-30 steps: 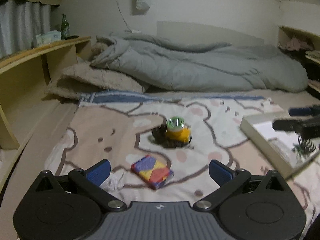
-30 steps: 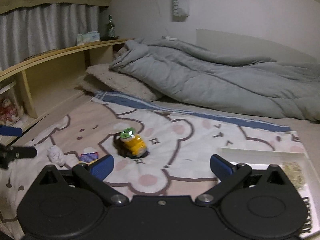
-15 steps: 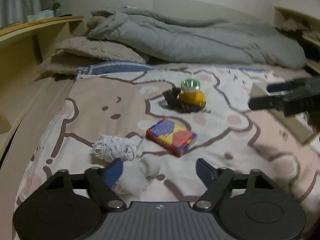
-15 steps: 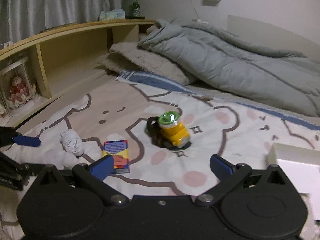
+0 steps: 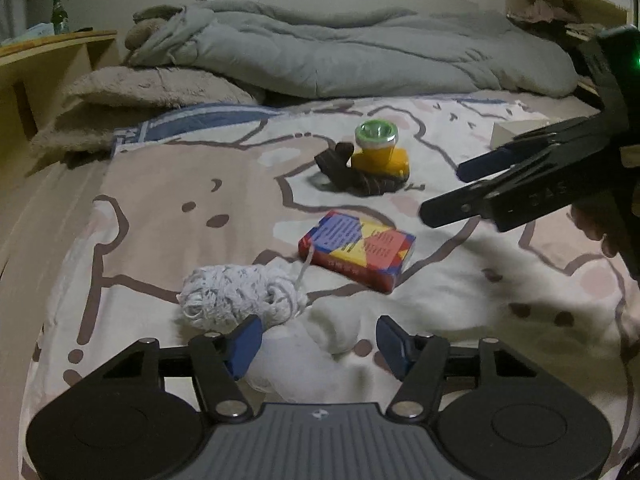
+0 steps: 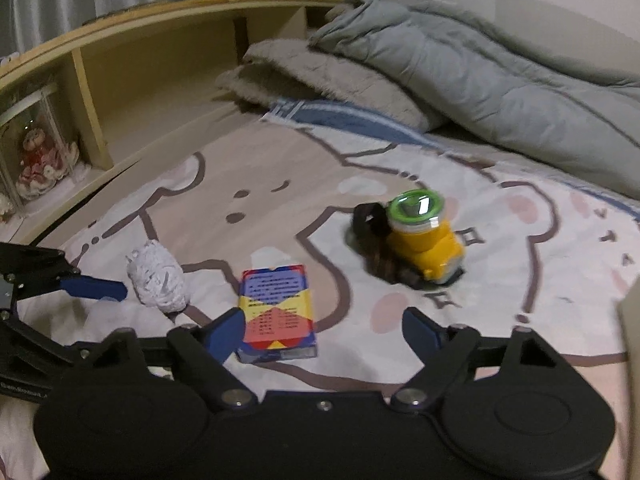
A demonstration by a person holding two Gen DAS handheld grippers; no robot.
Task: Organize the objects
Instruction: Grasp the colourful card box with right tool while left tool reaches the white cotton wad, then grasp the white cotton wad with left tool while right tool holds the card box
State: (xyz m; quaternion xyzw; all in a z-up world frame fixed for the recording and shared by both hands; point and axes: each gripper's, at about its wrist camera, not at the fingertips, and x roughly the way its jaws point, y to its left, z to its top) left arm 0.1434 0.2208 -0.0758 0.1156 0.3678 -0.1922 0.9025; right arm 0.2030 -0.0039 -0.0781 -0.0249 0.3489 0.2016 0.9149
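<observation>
On the bear-print bedsheet lie a white yarn ball (image 5: 240, 296) (image 6: 158, 280), a colourful card box (image 5: 358, 250) (image 6: 276, 312) and a yellow toy with a green lid (image 5: 378, 152) (image 6: 420, 236) resting on a brown band (image 5: 352, 178). My left gripper (image 5: 319, 344) hangs low just behind the yarn ball. Its jaws are closing, with only a white rumple of fabric between them, untouched. My right gripper (image 6: 322, 330) (image 5: 444, 192) is above the card box, which sits by its left pad. Its jaws are closing too, and they press on nothing.
A grey duvet (image 5: 360, 52) and a fluffy beige pillow (image 5: 152, 88) fill the far end of the bed. A wooden shelf unit (image 6: 160, 60) runs along the left, holding a doll (image 6: 36, 160). A white box (image 5: 516, 132) lies at the right.
Both grippers have come forward and down towards the objects, and both pairs of jaws have narrowed. The right gripper has swung left, from near the white box to over the card box.
</observation>
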